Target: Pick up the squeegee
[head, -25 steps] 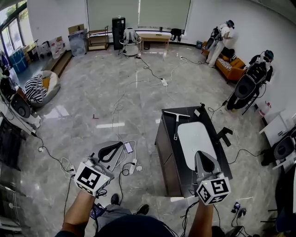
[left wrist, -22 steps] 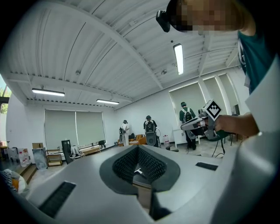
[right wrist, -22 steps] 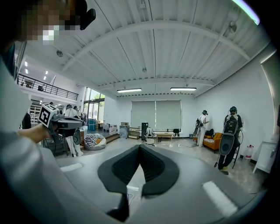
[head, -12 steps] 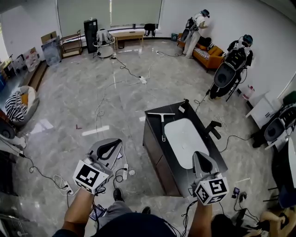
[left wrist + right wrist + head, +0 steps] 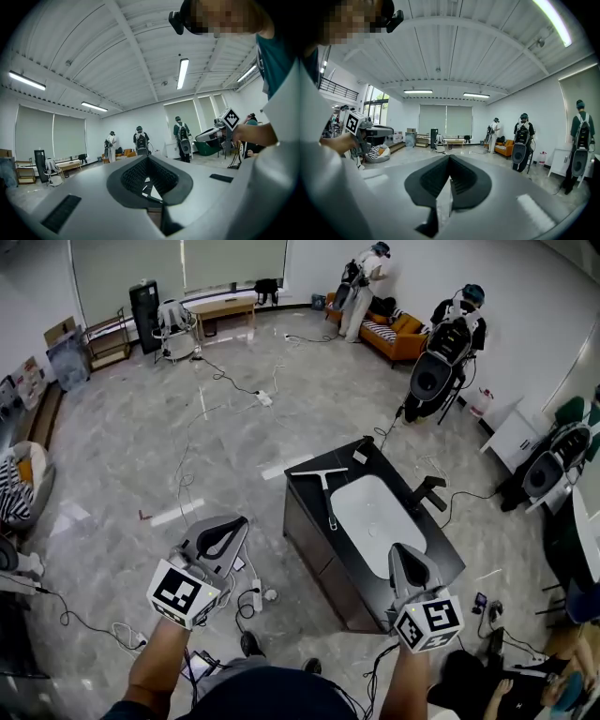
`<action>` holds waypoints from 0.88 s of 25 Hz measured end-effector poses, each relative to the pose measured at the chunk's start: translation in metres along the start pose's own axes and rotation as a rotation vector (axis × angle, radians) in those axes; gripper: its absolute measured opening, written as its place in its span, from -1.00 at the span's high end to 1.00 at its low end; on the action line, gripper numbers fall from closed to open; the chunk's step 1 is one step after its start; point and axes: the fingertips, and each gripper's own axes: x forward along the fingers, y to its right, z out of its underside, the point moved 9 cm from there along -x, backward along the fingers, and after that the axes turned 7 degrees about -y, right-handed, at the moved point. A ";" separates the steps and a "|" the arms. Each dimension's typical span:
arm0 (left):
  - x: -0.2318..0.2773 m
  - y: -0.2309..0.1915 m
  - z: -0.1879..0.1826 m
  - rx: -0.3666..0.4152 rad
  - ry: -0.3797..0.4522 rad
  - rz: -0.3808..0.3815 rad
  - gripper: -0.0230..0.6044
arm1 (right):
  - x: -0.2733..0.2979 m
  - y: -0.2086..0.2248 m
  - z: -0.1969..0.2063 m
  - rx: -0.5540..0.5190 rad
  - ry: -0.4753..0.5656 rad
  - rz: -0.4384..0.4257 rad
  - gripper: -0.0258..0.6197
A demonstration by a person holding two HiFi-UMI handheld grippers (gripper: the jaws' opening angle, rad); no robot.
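The left gripper (image 5: 236,527) is held out over the grey floor (image 5: 141,437), to the left of the black tabletop (image 5: 442,554) and apart from it. In the left gripper view its jaws (image 5: 149,161) meet at the tips, with only a thin slit lower down through which the floor shows. Nothing is between them and they touch nothing. Loose cables (image 5: 248,601) lie on the floor beneath this gripper.

Farther right, the squeegee (image 5: 328,493) lies flat on the far left part of the tabletop. Its blade runs across the far end and its handle points back toward the person, just beside the left edge of the white basin (image 5: 375,521). It is well apart from both grippers. A black faucet (image 5: 427,493) stands at the basin's right side.

The right gripper (image 5: 401,552) shows over the near end of the tabletop, close to the basin's near edge; whether it touches the surface cannot be told. In the right gripper view its jaws (image 5: 450,161) are closed together and hold nothing.

Beyond, two people (image 5: 450,329) with backpack rigs stand near an orange sofa (image 5: 398,334).
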 end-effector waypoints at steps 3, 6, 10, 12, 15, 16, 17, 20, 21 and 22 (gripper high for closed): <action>0.002 -0.025 0.006 0.002 0.004 0.031 0.91 | 0.018 -0.013 -0.006 -0.001 0.000 0.020 0.90; 0.002 -0.049 0.012 -0.001 0.015 0.050 0.91 | 0.035 -0.026 -0.014 -0.010 0.003 0.031 0.90; 0.003 -0.073 0.019 -0.002 0.027 0.071 0.91 | 0.056 -0.037 -0.019 -0.022 0.000 0.041 0.90; 0.005 -0.082 0.022 -0.009 0.023 0.073 0.91 | 0.067 -0.040 -0.020 -0.027 -0.011 0.035 0.89; 0.015 -0.093 0.029 -0.018 0.012 0.065 0.91 | 0.089 -0.034 -0.018 -0.032 -0.027 0.019 0.89; 0.020 -0.097 0.032 -0.021 0.007 0.058 0.91 | 0.098 -0.029 -0.016 -0.031 -0.029 0.013 0.89; 0.025 -0.100 0.036 -0.026 0.002 0.048 0.91 | 0.108 -0.023 -0.015 -0.030 -0.031 0.006 0.89; 0.043 -0.111 0.041 -0.035 -0.017 0.011 0.91 | 0.139 -0.002 -0.011 -0.031 -0.037 -0.023 0.89; 0.049 -0.114 0.041 -0.038 -0.024 -0.002 0.91 | 0.149 0.004 -0.011 -0.031 -0.041 -0.037 0.89; 0.054 -0.116 0.039 -0.044 -0.030 -0.016 0.91 | 0.159 0.011 -0.010 -0.032 -0.046 -0.052 0.89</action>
